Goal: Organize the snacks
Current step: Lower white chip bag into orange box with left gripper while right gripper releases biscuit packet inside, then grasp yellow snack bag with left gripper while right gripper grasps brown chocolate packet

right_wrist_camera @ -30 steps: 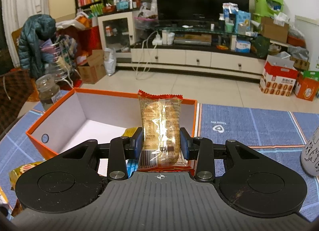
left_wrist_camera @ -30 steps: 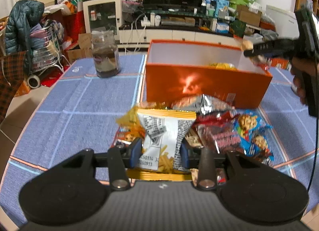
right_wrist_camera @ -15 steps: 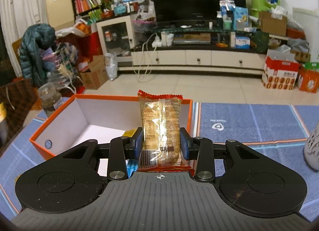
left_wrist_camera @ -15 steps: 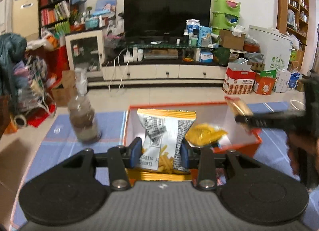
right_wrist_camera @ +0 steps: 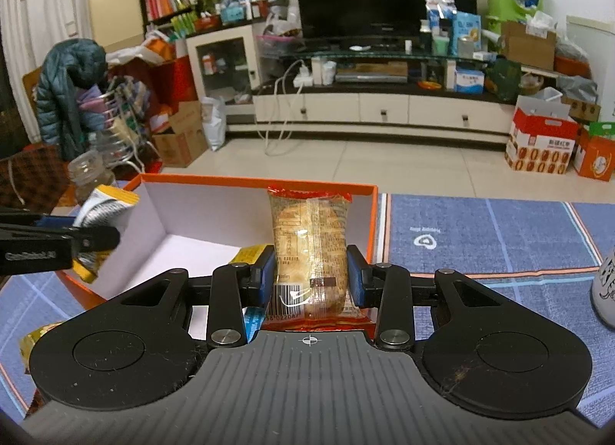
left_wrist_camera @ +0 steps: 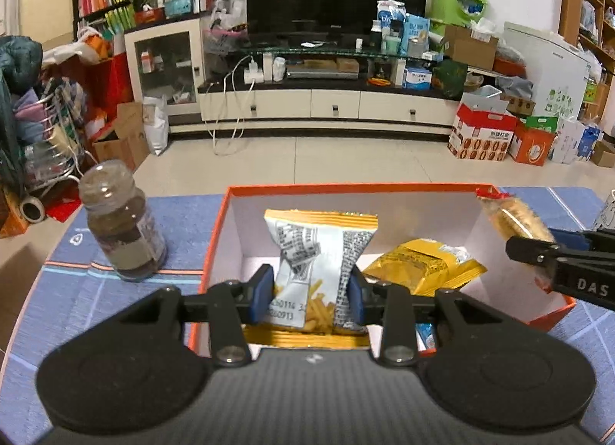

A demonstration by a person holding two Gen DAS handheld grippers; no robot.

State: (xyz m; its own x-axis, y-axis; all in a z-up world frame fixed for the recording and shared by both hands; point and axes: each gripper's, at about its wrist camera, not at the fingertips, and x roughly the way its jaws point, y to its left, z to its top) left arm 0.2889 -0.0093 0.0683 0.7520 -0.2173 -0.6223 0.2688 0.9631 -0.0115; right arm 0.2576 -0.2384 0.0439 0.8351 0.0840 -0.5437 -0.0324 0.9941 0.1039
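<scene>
Both tongs were over the orange box [left_wrist_camera: 215,237]: left tongs [left_wrist_camera: 311,287] clamped the fries packet [left_wrist_camera: 319,249], right tongs [right_wrist_camera: 310,279] clamped the cracker packet [right_wrist_camera: 309,241]. 1 yellow packet [left_wrist_camera: 423,264] lay inside. The next move probably called for releasing both packets into the box.

— Can you read anything on that white and grey snack packet [left_wrist_camera: 319,252], low in the middle of the left wrist view?
— Only a printed code near its bottom edge: "250116" above "0200913", roughly. The first characters are hidden.
— And the black hand-held gripper [left_wrist_camera: 569,272] coming in at the right edge?
— White letters "DAS" on its side, cut off by the frame.
— What about the clear biscuit wrapper [right_wrist_camera: 309,249] in the centre of the right wrist view?
— A barcode at its lower left with digits that look like "58 022087". The small print above is too fine to read.
— The red and white carton [right_wrist_camera: 540,145] on the floor, right side?
— Chinese characters, too small to make out.
</scene>
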